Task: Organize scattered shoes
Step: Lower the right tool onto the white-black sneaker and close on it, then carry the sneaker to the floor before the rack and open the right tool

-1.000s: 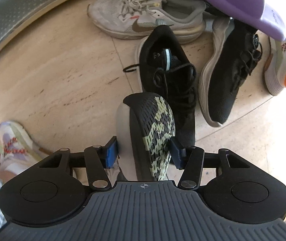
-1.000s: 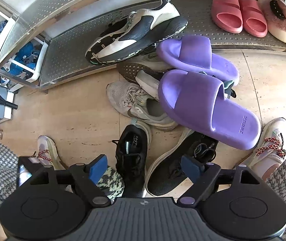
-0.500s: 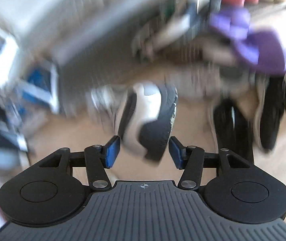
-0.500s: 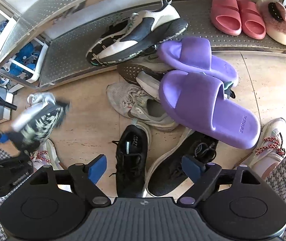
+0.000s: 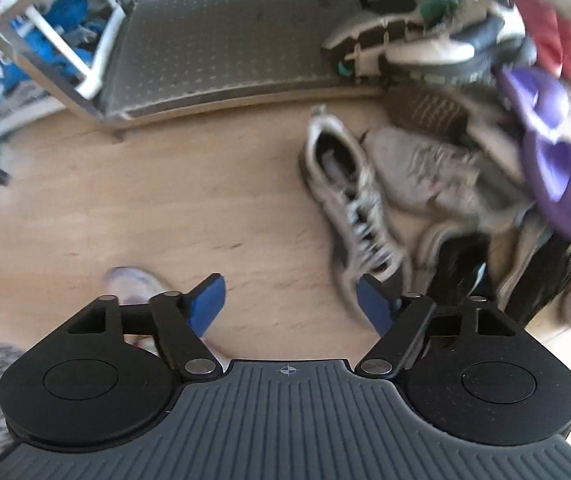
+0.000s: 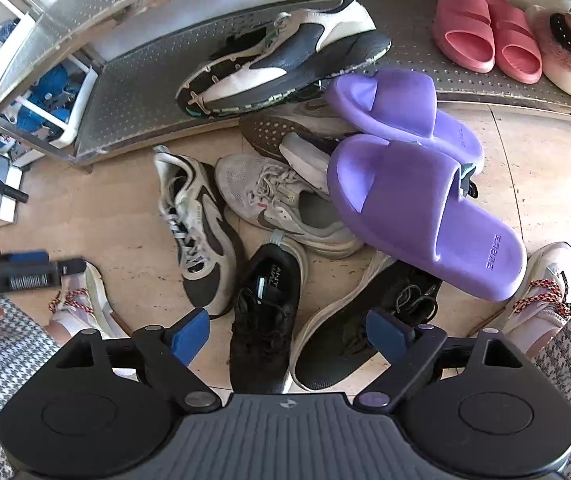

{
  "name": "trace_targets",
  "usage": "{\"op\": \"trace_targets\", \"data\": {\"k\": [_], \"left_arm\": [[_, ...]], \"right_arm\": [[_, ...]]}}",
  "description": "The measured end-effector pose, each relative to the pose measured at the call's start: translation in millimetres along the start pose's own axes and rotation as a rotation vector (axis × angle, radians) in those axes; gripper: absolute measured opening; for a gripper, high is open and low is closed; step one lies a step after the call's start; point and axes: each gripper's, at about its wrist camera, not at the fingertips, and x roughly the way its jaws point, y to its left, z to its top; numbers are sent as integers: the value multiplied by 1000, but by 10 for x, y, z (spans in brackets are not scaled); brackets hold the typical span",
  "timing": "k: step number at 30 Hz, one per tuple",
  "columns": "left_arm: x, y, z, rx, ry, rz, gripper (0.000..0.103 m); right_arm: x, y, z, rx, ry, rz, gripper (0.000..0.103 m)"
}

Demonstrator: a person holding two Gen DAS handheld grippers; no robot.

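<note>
A white and dark sneaker (image 6: 197,236) lies upright on the floor left of the shoe pile, also in the left wrist view (image 5: 349,208). My left gripper (image 5: 291,306) is open and empty above the floor, just left of that sneaker; it shows at the left edge of the right wrist view (image 6: 25,268). My right gripper (image 6: 285,330) is open and empty over a black sneaker (image 6: 265,304) and a second black sneaker (image 6: 361,320). Two purple slides (image 6: 417,200) rest on a grey sneaker (image 6: 285,208). A matching white and dark sneaker (image 6: 281,60) lies on the metal shelf (image 6: 133,92).
Pink slides (image 6: 485,32) and fluffy slippers (image 6: 565,48) stand on the shelf at right. The person's feet in pale sneakers (image 6: 81,304) (image 6: 541,304) flank the pile. A white rack with blue items (image 6: 49,96) stands left of the shelf.
My left gripper carried the white and dark sneaker up and leftwards, let it go on the floor beside the grey sneaker, and now stands open. The right gripper has barely moved.
</note>
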Motion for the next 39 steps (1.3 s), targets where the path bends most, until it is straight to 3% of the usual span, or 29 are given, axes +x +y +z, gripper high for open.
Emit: {"op": "trace_targets", "data": {"k": [3, 6, 7, 9, 10, 12, 14, 16, 18, 21, 22, 24, 31, 32, 35, 36, 39], "left_arm": [[228, 49, 161, -163, -12, -29, 75], [398, 66, 371, -271, 56, 26, 65], [352, 63, 500, -305, 142, 57, 65], [217, 74, 614, -315, 165, 31, 73], [20, 85, 748, -292, 146, -13, 84], [-437, 84, 968, -157, 44, -25, 96], [-648, 95, 1007, -62, -25, 7, 100], [-875, 209, 968, 38, -149, 50, 101], [-889, 359, 939, 23, -160, 106, 98], [-824, 561, 930, 40, -125, 84, 98], [-799, 608, 927, 49, -110, 82, 98], [-765, 711, 915, 47, -87, 103, 98], [-1031, 1014, 958, -58, -167, 44, 98], [-1053, 1057, 957, -69, -174, 49, 98], [-1112, 1167, 975, -99, -190, 71, 98], [-1117, 1201, 982, -112, -189, 81, 98], [-1124, 1281, 986, -136, -180, 86, 98]], "right_arm": [[42, 2, 15, 4, 8, -16, 88], [192, 103, 87, 11, 16, -27, 83], [275, 166, 128, 14, 19, -29, 77], [441, 293, 211, 21, 25, -33, 72], [524, 356, 252, 25, 28, -35, 67], [690, 483, 335, 32, 35, -40, 55], [856, 610, 418, 39, 41, -44, 42], [1022, 737, 500, 46, 47, -48, 42], [1188, 864, 583, 53, 53, -52, 42], [1436, 1054, 707, 64, 63, -59, 39], [1519, 1118, 748, 68, 66, -61, 34], [1685, 1245, 831, 75, 72, -65, 39], [2266, 1689, 1120, 100, 94, -80, 29], [2349, 1752, 1162, 103, 97, -82, 23], [2352, 1902, 1280, 214, 58, -10, 18], [2358, 1976, 1297, 211, 41, -6, 18], [2459, 2335, 1289, 14, 32, -91, 19]]}}
